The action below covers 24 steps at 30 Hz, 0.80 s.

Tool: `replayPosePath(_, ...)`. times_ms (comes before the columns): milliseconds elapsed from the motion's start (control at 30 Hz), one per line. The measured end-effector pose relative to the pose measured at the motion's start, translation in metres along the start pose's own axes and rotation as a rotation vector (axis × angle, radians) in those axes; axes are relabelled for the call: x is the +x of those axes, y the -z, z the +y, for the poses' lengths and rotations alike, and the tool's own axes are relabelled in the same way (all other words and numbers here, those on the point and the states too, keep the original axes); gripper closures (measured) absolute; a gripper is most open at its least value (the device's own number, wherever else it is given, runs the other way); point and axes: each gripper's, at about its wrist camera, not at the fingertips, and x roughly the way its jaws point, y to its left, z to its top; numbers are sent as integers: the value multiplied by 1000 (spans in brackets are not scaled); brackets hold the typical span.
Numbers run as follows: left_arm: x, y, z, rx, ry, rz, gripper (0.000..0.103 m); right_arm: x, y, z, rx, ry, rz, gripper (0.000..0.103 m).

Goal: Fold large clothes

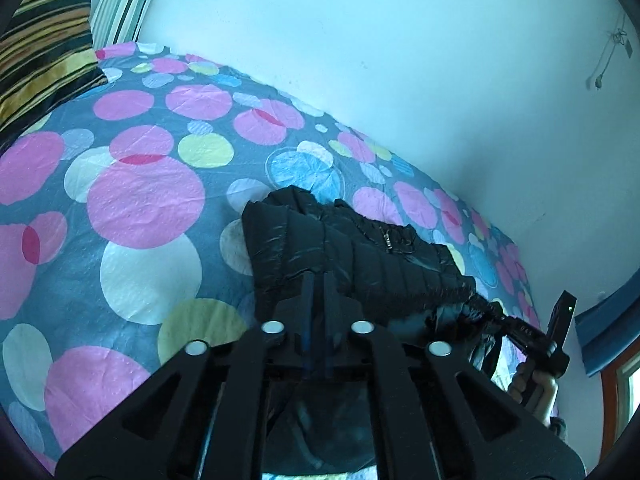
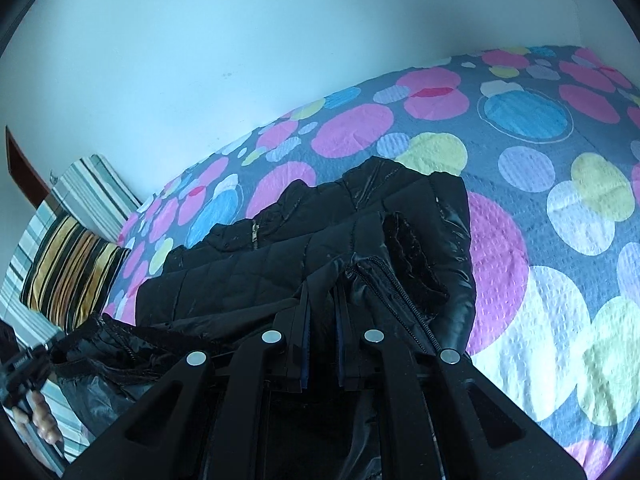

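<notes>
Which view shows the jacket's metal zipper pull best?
The right wrist view: the zipper pull hangs in clear sight on the black jacket, pale against the quilting. The left wrist view shows it only as a small, dim glint.

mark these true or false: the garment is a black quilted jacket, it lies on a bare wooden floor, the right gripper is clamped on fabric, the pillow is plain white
1. The garment is a black quilted jacket. True.
2. It lies on a bare wooden floor. False: it lies on a bedspread printed with coloured circles.
3. The right gripper is clamped on jacket fabric. True.
4. The pillow is plain white. False: it is striped yellow and black.
</notes>
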Motion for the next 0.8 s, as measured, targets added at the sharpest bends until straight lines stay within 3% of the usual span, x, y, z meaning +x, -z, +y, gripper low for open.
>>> replayPosePath(33,3,1,3,3,0,-2,81,2,-1,-2,7,4,-1,94)
replayPosePath(100,9,1,5,24,7,2,75,6,-3,-4,11,13,-2,94)
replayPosePath(233,33,1,16,26,50,44,73,17,-5,-8,3,41,5,94)
replayPosePath(400,30,-3,41,-77,122,24,60,22,-7,-11,7,53,8,94)
replayPosePath(633,39,13,19,51,186,103,39,19,-4,-6,-21,67,-4,94)
replayPosePath(767,56,16,4,100,223,143,41,17,-4,-7,-12,65,-4,94)
replayPosePath(800,59,16,1,120,210,144,55,16,-4,-7,-14,66,-3,94)
